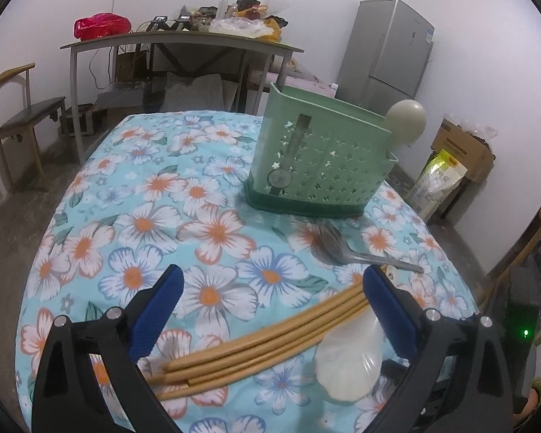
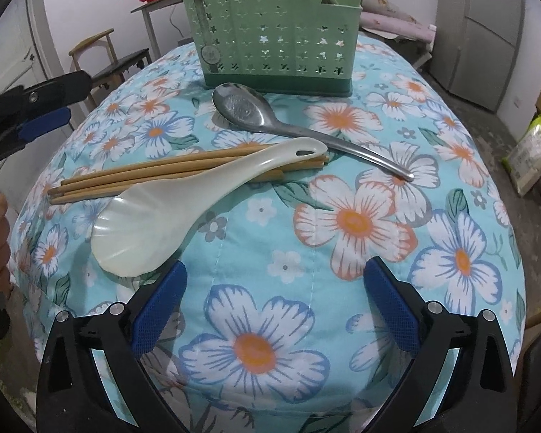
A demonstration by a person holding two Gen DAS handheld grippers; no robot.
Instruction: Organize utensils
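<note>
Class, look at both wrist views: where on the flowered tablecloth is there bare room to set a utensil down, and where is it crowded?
Free: the flowered tablecloth left of the green perforated utensil holder, and the stretch in front of the right gripper. Crowded: the strip before the holder, where the steel spoon, tan chopsticks and white plastic rice paddle lie together.

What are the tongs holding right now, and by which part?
Nothing. Both the left tongs and right tongs stand open; the chopsticks lie loose on the cloth.
</note>
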